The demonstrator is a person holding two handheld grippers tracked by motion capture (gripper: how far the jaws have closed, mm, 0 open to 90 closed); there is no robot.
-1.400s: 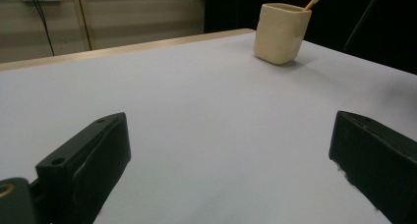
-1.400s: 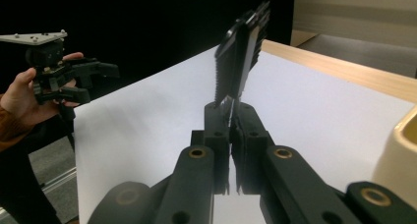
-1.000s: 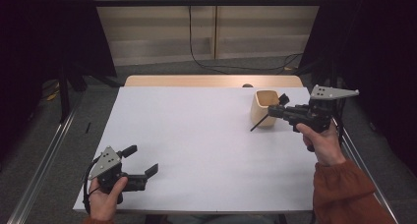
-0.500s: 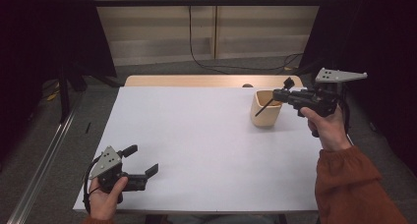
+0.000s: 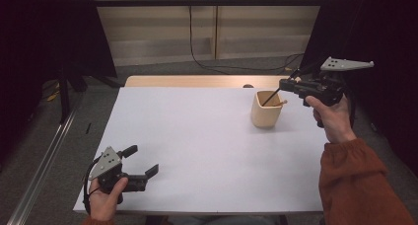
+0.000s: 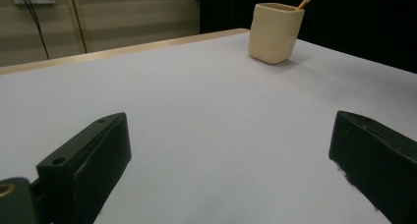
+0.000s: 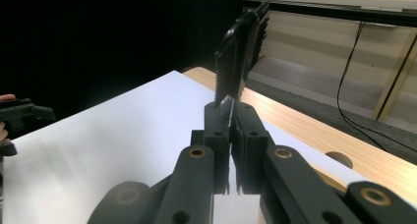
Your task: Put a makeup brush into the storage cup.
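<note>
A beige cup (image 5: 266,111) stands on the white table (image 5: 197,136) at the far right, with a wooden stick (image 5: 281,102) leaning in it. My right gripper (image 5: 283,84) hovers just right of and above the cup, shut on a thin black utensil (image 5: 270,96) that slants down to the cup's mouth. In the right gripper view the utensil (image 7: 236,52) rises from the closed jaws (image 7: 231,121) and has a toothed edge. My left gripper (image 5: 142,161) rests open near the front left corner, with nothing in it. From there (image 6: 231,135) the cup (image 6: 274,32) is far ahead.
A strip of bare wood (image 5: 197,81) with a small round hole (image 5: 248,86) runs along the table's far edge. Cables (image 5: 207,62) lie on the floor beyond. Dark curtains close both sides.
My right gripper has risen and moved away to the far right with the black utensil, whose lower end went from in front of the cup to its mouth. The left gripper stayed put.
</note>
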